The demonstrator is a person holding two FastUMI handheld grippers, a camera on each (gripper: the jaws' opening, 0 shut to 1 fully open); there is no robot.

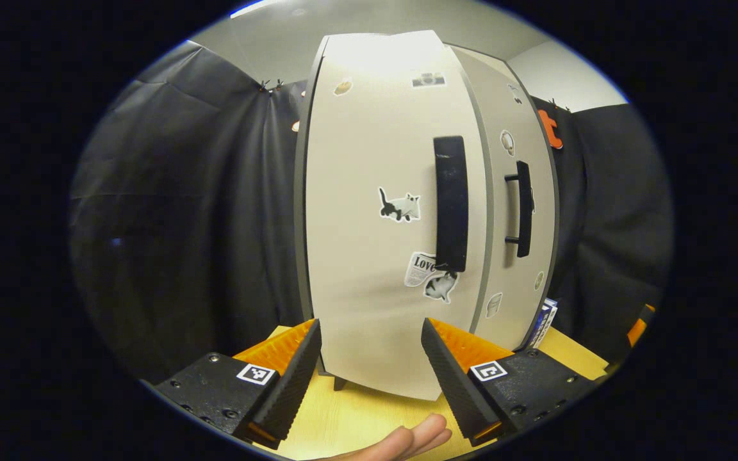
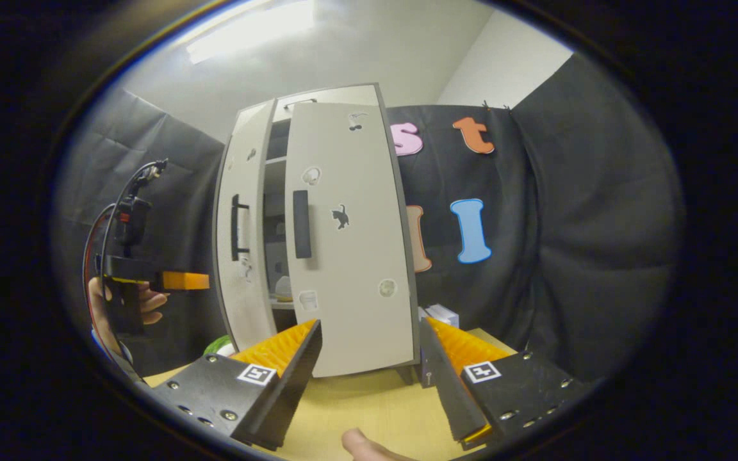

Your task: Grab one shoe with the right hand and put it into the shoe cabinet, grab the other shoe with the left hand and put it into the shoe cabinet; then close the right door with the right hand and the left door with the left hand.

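The white shoe cabinet stands on the wooden table (image 2: 369, 397). In the right gripper view, its left door (image 2: 244, 256) and right door (image 2: 350, 256) are both slightly ajar, with a narrow gap between them. Through the gap I see shelves and a pale shape (image 2: 284, 288) on a shelf, possibly a shoe. My right gripper (image 2: 369, 371) is open and empty in front of the right door. My left gripper (image 1: 372, 378) is open and empty, close to the left door (image 1: 369, 211) and below its black handle (image 1: 451, 203). From the right gripper view, the left gripper (image 2: 180, 280) is left of the cabinet.
The right door's black handle (image 1: 523, 208) is farther off. A small box (image 2: 442, 315) sits on the table behind the cabinet's right side, and something green (image 2: 218, 346) lies at its left foot. Black cloth walls surround the table. A fingertip (image 1: 420, 438) shows under my left gripper.
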